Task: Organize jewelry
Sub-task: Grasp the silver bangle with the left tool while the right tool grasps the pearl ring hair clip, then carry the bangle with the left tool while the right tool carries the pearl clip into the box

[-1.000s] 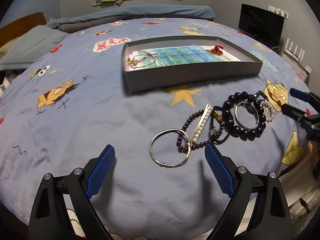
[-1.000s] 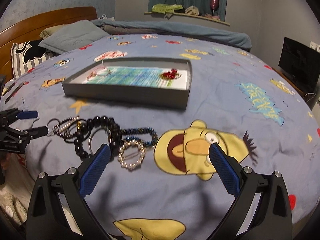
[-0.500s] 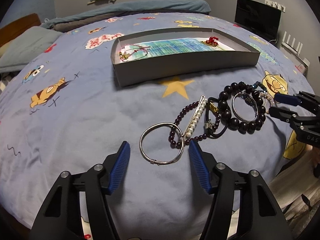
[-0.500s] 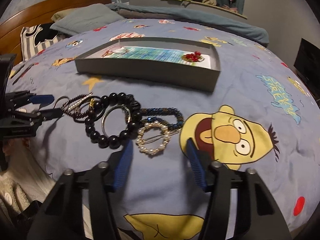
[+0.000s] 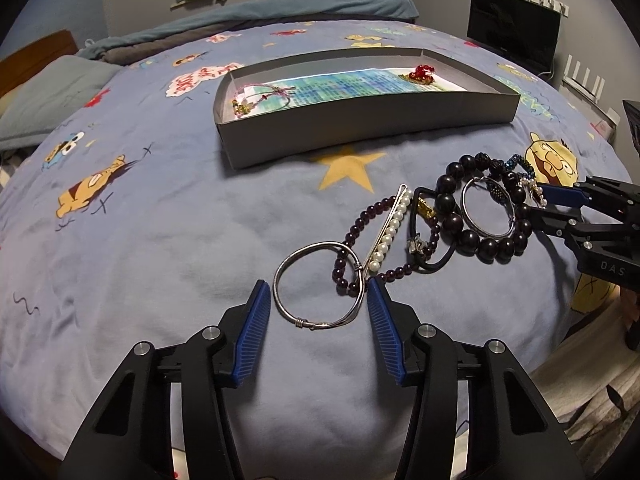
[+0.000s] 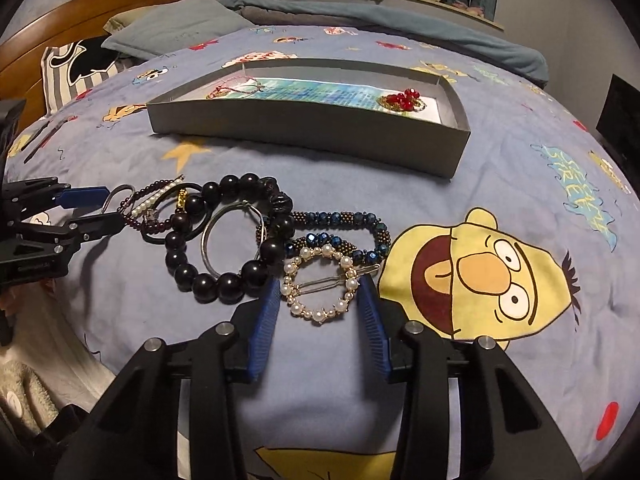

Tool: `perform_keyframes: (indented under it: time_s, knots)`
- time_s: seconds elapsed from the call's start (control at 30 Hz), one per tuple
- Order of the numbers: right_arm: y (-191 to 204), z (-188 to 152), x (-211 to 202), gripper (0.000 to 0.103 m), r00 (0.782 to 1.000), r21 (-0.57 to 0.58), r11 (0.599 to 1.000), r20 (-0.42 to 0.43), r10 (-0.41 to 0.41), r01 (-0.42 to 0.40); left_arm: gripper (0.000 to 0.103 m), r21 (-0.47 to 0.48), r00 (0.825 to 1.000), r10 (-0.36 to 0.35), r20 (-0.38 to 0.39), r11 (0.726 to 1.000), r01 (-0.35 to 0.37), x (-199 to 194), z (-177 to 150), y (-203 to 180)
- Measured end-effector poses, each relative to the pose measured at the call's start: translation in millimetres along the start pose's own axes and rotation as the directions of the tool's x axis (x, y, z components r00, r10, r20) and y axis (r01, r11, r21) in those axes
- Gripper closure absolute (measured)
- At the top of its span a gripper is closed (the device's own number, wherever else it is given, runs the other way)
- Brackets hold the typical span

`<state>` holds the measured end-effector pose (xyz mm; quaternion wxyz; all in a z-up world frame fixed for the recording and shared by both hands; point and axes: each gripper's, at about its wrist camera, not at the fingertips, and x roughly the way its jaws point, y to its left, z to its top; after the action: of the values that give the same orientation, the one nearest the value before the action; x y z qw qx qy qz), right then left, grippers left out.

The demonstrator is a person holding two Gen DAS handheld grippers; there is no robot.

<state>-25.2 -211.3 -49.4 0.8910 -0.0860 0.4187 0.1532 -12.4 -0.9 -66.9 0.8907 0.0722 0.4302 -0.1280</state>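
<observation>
Both tongs have narrowed since earlier: left tongs (image 5: 319,300) closing around the silver bangle (image 5: 318,285), right tongs (image 6: 319,294) around the pearl clip (image 6: 320,284); neither grips yet. Next, lifting into the box (image 5: 360,128).

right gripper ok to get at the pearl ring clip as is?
Probably yes. The right gripper is closing with the pearl ring clip between its fingers; only the black bead bracelet crowds its left finger.
</observation>
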Motion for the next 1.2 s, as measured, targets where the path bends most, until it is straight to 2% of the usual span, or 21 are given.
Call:
perform_keyframes:
  time_s: [0.07, 0.43, 0.77, 0.97, 1.2]
  knots:
    - [1, 1, 1, 0.062, 1.0, -0.004, 1.0, 0.0, -0.005, 0.005, 0.054, -0.004, 1.0, -0.005, -0.003, 1.0, 0.005, 1, 0, 0]
    - [-11, 1, -13, 0.063, 0.999, 0.048, 0.999, 0.053, 0.008, -0.01, 0.055, -0.019, 0.999, -0.017, 0.028, 1.0, 0.017, -6, 1, 4]
    - [-18, 8, -27, 0.063, 0.995, 0.051, 0.998, 0.096, -0.026, 0.021, 0.055, 0.0, 0.998, 0.014, 0.069, 1.0, -0.014, -19, 9, 4]
    - [-27, 24, -40, 0.063, 0.991, 0.057, 0.998, 0.131, -0.032, 0.025, 0.055, -0.023, 0.994, 0.02, 0.104, 1.0, -0.018, -32, 24, 15]
    - [-38, 61, -44, 0.063, 0.988, 0.056, 0.998, 0.156, -0.009, 0.001, 0.055, -0.022, 0.991, 0.04, 0.131, 0.999, -0.038, -38, 54, 25]
